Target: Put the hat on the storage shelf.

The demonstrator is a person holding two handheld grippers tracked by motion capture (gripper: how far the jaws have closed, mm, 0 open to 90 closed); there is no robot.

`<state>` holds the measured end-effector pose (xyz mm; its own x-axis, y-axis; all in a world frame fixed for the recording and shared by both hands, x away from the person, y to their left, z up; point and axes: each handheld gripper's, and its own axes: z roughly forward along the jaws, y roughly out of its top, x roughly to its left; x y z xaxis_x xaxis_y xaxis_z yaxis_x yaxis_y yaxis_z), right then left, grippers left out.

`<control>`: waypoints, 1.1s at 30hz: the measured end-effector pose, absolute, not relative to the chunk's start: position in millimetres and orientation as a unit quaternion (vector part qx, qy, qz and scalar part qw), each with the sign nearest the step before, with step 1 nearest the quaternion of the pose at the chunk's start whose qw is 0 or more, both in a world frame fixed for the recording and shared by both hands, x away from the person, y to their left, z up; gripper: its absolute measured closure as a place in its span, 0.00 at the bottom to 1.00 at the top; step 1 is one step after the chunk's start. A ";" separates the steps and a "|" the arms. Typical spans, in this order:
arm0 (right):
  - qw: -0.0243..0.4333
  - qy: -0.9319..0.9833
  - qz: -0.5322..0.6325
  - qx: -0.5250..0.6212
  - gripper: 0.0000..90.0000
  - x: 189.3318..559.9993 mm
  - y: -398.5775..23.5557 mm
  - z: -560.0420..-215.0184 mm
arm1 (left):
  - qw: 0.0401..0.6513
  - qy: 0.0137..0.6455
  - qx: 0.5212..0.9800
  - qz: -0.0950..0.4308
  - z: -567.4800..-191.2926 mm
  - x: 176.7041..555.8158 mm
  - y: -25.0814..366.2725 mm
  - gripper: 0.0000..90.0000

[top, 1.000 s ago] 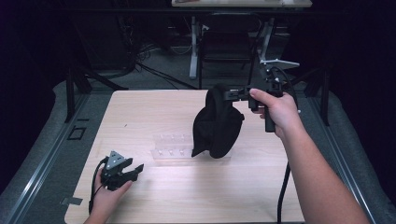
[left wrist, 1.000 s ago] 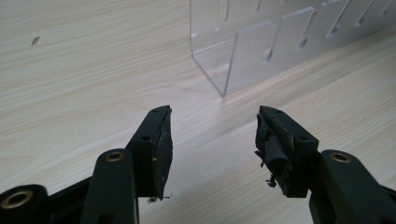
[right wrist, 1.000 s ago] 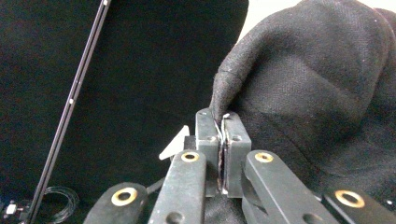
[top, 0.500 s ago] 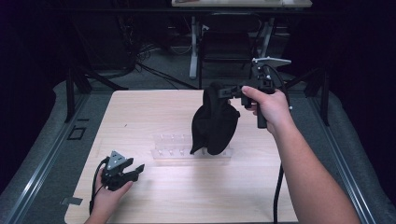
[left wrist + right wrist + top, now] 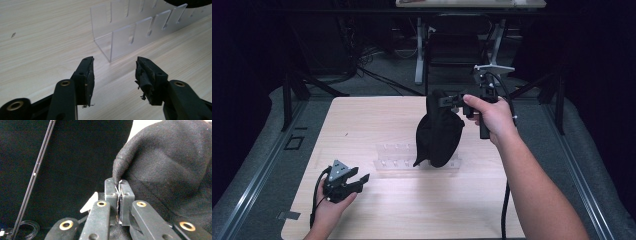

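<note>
The black cloth pouch (image 5: 438, 132) looks soft, floppy and light, so it's best pinched by a folded edge, which is how it's held: the right tool (image 5: 451, 101) is clamped tight on a top fold. It's matte, dark and rumpled, dangling over the clear rack (image 5: 398, 156) on the bench (image 5: 362, 120). The left tool (image 5: 357, 181) is spread with nothing between the jaws, though they've just been closing a bit.

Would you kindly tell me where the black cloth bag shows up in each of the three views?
High view: the black cloth bag hangs at centre, over the clear slotted rack.
Left gripper view: a dark sliver of it at the top right edge, behind the rack.
Right gripper view: it fills the right half, pinched by the right gripper.
Shared landmark: the rack.
</note>
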<state>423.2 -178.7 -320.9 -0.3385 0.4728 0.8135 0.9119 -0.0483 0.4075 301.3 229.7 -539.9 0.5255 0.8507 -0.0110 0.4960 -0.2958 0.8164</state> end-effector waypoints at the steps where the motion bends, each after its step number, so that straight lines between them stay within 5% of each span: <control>1: 0.227 -0.652 -0.494 -0.529 0.98 423.4 -177.2 -322.7 | 0.409 0.430 0.776 0.215 -536.1 300.9 225.2 0.58; 33: 0.241 -0.639 -0.514 -0.519 0.97 426.3 -160.4 -326.9 | 0.452 0.294 0.821 0.190 -490.8 309.2 116.8 0.68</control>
<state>426.3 -160.4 -326.9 -0.3458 0.4162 0.8410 0.9107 -0.0669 0.4076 309.2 116.8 -490.8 0.7545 0.6546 0.0468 0.3108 -0.4191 0.8531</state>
